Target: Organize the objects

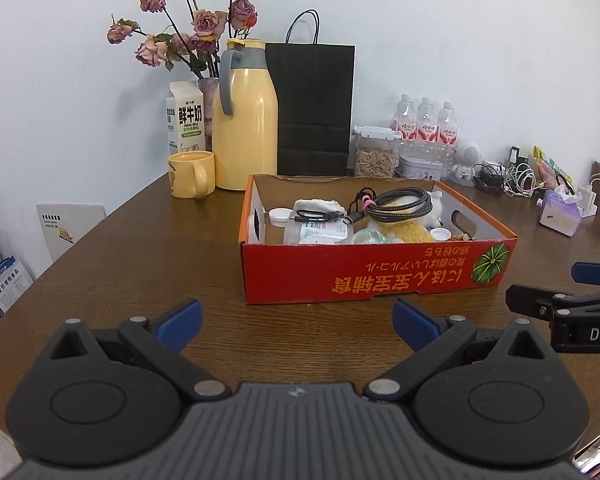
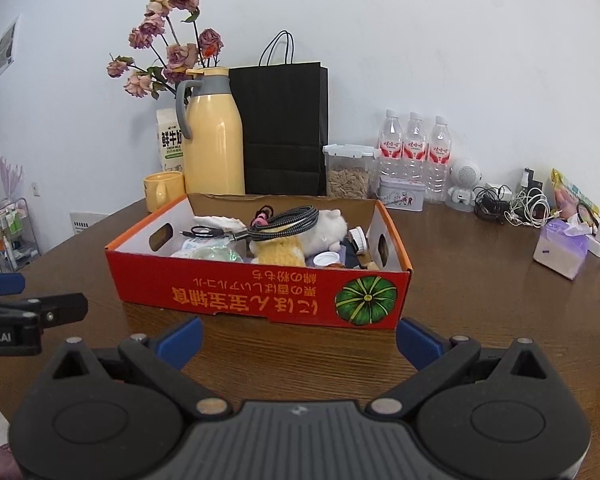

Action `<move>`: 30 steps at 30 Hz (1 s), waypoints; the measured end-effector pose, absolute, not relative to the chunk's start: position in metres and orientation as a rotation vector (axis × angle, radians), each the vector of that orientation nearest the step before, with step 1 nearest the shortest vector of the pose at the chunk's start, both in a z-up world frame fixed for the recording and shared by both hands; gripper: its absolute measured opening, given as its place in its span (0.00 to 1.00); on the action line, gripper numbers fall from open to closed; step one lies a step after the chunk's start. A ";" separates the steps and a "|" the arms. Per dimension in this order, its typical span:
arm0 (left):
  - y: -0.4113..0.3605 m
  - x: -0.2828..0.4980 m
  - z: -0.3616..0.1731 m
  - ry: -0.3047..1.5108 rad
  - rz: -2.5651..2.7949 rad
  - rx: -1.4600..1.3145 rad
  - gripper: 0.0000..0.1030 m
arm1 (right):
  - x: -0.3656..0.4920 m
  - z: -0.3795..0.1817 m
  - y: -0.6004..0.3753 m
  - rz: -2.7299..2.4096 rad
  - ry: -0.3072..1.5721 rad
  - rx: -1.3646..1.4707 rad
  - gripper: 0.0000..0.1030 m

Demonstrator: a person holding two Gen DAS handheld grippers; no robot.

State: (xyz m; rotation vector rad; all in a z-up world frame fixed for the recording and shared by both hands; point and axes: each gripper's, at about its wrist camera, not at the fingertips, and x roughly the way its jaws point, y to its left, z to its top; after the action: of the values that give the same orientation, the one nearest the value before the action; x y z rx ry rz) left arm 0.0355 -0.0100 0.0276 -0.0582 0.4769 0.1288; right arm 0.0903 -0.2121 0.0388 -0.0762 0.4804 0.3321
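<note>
Brown wooden surface (image 1: 140,264) against a white wall. Red box (image 1: 380,272) holds the gathered clutter; left gripper (image 1: 298,322) and right gripper (image 2: 300,338) wait short of it, jaws apart, empty.

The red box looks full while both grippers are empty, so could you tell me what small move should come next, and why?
Probably ease the right gripper forward over the red box toward the braided cable. Both grippers are open and short of the box, and the cable lies on top of the plush toy, unobstructed.
</note>
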 end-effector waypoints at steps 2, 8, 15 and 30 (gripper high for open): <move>-0.010 0.035 0.028 0.478 0.130 -0.058 1.00 | 0.090 0.039 -0.213 0.332 0.483 -0.075 1.00; -0.010 0.035 0.028 0.479 0.128 -0.056 1.00 | 0.090 0.039 -0.212 0.334 0.485 -0.076 1.00; -0.011 0.035 0.028 0.478 0.128 -0.055 1.00 | 0.090 0.039 -0.212 0.335 0.485 -0.076 1.00; -0.012 0.036 0.028 0.477 0.130 -0.052 1.00 | 0.090 0.039 -0.213 0.335 0.484 -0.076 1.00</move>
State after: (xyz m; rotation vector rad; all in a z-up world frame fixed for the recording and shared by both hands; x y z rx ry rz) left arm 0.0355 -0.0124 0.0280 -0.0518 0.4768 0.1299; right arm 0.0904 -0.2128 0.0389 -0.0764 0.4843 0.3354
